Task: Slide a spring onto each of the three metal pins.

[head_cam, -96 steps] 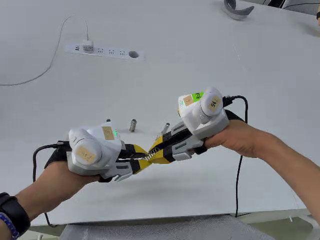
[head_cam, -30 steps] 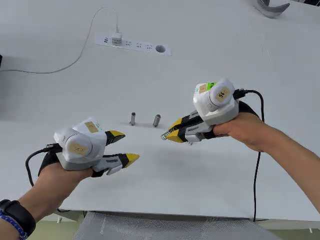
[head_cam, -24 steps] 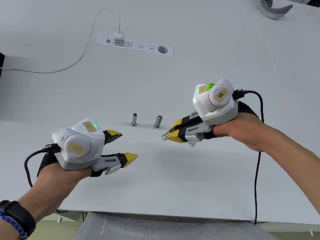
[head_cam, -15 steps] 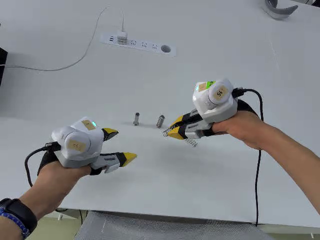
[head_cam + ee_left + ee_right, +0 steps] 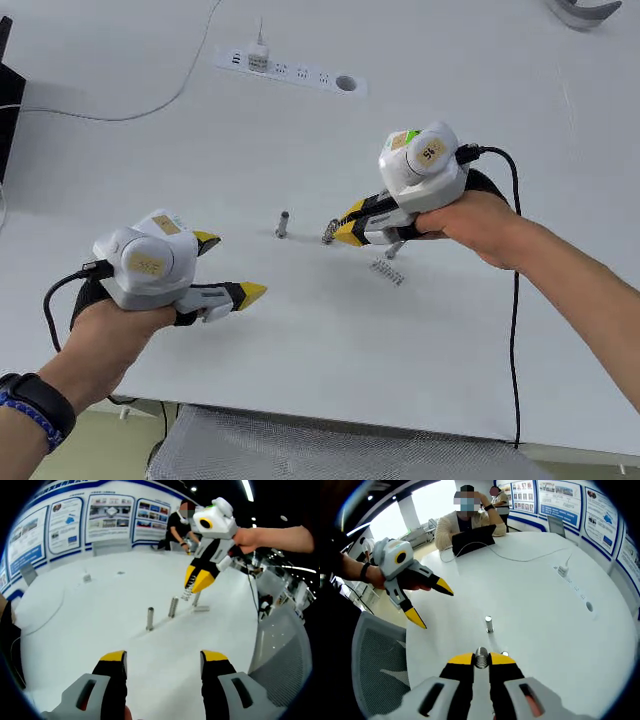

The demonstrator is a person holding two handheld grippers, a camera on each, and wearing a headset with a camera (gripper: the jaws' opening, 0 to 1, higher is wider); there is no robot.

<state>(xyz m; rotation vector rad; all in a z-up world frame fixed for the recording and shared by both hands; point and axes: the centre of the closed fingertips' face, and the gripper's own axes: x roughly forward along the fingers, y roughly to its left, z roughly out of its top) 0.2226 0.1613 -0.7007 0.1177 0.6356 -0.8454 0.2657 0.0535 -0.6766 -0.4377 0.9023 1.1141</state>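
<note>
As right gripper (image 5: 342, 230) clamps a spring (image 5: 480, 657), left gripper (image 5: 238, 264) hovers well apart.

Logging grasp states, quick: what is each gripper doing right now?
Left gripper: open, holding nothing.
Right gripper: shut on a spring.

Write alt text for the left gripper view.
The right gripper holds a spring above a white table, near a bare pin and a spring-covered pin. The left gripper is open in the foreground.
</note>
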